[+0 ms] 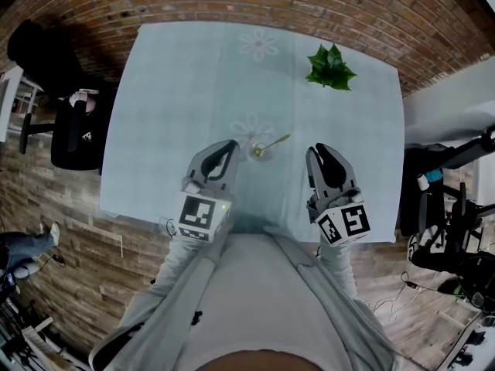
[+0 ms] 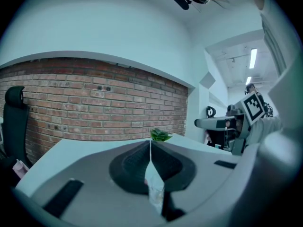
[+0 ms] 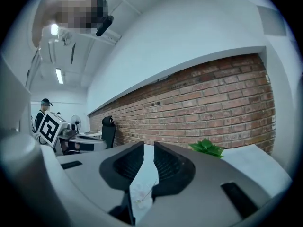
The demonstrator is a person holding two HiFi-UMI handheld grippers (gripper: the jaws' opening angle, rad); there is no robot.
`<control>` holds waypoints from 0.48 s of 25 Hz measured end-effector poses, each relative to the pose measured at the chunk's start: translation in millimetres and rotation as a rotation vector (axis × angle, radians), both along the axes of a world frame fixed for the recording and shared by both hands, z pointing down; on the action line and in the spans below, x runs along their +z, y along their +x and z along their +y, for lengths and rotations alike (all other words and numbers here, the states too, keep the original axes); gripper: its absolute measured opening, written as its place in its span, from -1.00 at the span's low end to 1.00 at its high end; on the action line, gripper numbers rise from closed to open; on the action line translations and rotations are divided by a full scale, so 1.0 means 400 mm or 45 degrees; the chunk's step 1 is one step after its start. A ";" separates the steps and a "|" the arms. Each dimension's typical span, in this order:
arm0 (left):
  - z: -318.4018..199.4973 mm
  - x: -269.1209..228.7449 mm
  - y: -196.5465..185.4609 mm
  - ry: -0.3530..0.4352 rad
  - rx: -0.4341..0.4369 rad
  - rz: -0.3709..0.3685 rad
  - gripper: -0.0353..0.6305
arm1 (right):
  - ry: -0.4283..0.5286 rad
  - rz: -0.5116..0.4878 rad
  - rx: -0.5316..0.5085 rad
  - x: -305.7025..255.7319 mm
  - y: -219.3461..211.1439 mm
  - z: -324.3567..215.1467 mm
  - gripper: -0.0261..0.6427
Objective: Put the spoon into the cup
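A small clear cup [image 1: 261, 151] stands on the pale blue table [image 1: 174, 91], near its front edge. The spoon [image 1: 272, 143] rests in the cup, its handle leaning out to the upper right. My left gripper [image 1: 230, 147] sits just left of the cup with its jaws closed together and nothing between them; in the left gripper view its tips [image 2: 150, 143] meet. My right gripper [image 1: 319, 151] hovers to the cup's right, apart from it. A narrow empty gap shows between its jaws [image 3: 148, 145], and the cup [image 3: 142, 195] with the spoon appears low through that gap.
A green plant [image 1: 331, 68] stands at the table's far right. A brick wall runs behind the table. A black office chair [image 1: 69, 130] is off the left edge, and dark equipment [image 1: 448, 215] is off the right edge.
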State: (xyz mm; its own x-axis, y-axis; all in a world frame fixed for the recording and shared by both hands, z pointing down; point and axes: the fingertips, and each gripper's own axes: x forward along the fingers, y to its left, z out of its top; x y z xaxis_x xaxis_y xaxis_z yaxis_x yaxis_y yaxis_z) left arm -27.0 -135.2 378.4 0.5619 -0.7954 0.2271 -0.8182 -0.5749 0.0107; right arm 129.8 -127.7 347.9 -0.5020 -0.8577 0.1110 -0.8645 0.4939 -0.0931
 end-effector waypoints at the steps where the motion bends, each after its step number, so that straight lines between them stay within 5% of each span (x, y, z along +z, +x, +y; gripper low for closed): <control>1: 0.001 -0.001 -0.001 0.001 0.000 -0.001 -0.82 | 0.006 0.018 0.002 -0.001 0.003 0.005 -0.70; 12: 0.022 -0.010 -0.018 0.009 -0.001 -0.024 -0.82 | 0.029 0.043 0.089 -0.015 0.047 0.038 -0.86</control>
